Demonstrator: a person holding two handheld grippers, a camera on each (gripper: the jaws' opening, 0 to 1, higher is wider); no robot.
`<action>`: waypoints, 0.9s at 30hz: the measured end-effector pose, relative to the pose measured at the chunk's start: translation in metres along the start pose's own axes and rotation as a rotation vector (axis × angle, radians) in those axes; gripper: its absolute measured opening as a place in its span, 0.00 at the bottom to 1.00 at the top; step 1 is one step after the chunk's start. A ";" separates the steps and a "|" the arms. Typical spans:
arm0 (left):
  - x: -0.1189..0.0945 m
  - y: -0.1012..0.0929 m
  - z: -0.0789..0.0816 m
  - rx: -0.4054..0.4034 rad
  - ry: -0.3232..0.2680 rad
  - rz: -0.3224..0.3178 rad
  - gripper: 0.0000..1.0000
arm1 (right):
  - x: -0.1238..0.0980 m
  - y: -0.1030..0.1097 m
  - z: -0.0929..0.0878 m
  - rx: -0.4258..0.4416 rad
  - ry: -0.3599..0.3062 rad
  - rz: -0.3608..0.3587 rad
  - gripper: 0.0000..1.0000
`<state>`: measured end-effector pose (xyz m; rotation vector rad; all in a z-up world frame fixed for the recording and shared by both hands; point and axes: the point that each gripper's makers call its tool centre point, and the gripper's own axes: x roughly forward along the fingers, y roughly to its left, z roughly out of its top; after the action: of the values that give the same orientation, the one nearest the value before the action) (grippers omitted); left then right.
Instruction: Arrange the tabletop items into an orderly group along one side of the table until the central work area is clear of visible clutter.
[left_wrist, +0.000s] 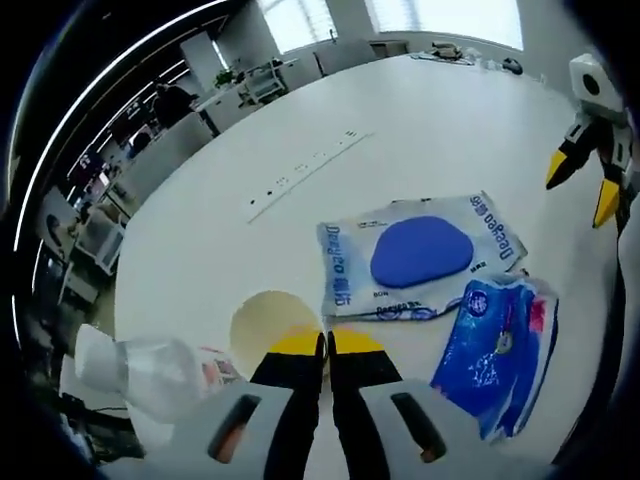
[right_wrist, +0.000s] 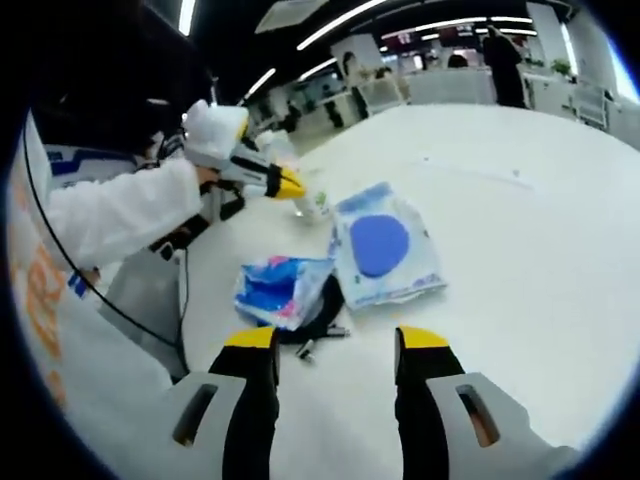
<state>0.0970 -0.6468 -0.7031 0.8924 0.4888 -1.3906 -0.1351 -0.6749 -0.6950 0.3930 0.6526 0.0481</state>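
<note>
Left gripper (left_wrist: 327, 345) jaws together, right gripper (right_wrist: 338, 350) jaws apart, over crinkled plastic packets (left_wrist: 415, 255).

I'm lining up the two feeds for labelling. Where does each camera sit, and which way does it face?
Left gripper view: rides the left gripper, jaws together, facing the cup, the wipes pack and the blue packet.
Right gripper view: rides the right gripper, jaws apart, facing the same packs from the opposite side; a white sleeve shows.
Shared: both packs, white table, each other's gripper.
</note>
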 end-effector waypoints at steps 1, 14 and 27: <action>0.000 0.000 0.001 -0.016 -0.016 -0.001 0.00 | 0.001 -0.001 0.000 0.003 0.001 -0.002 0.44; -0.004 0.002 0.000 -0.055 -0.019 0.017 0.20 | 0.004 0.004 0.003 0.046 -0.017 0.023 0.45; -0.050 0.003 0.020 -0.305 -0.168 0.085 0.51 | -0.007 0.011 0.008 0.060 -0.050 0.029 0.47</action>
<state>0.0884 -0.6311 -0.6525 0.5384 0.5125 -1.2600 -0.1350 -0.6684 -0.6815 0.4601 0.5996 0.0463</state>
